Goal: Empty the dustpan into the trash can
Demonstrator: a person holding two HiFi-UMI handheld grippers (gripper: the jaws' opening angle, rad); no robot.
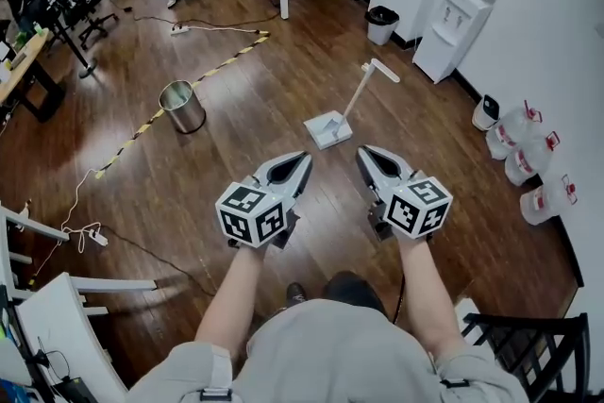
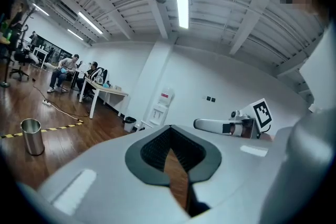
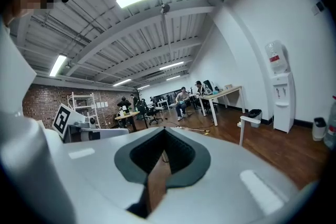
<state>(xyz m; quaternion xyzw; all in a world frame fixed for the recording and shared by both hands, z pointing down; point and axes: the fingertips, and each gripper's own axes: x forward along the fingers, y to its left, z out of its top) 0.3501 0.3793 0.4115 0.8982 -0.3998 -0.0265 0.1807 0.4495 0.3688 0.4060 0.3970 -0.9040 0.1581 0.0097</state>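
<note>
Currently left hand-held gripper (image 1: 300, 160), right hand-held gripper (image 1: 366, 156) both pressed together, holding nothing.

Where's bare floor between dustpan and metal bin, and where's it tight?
Bare wood floor lies between the shiny metal cylindrical trash can and the white long-handled dustpan, and on the near side of both. Crowded: clear water jugs along the right wall; a yellow-black tape strip runs beside the can.
</note>
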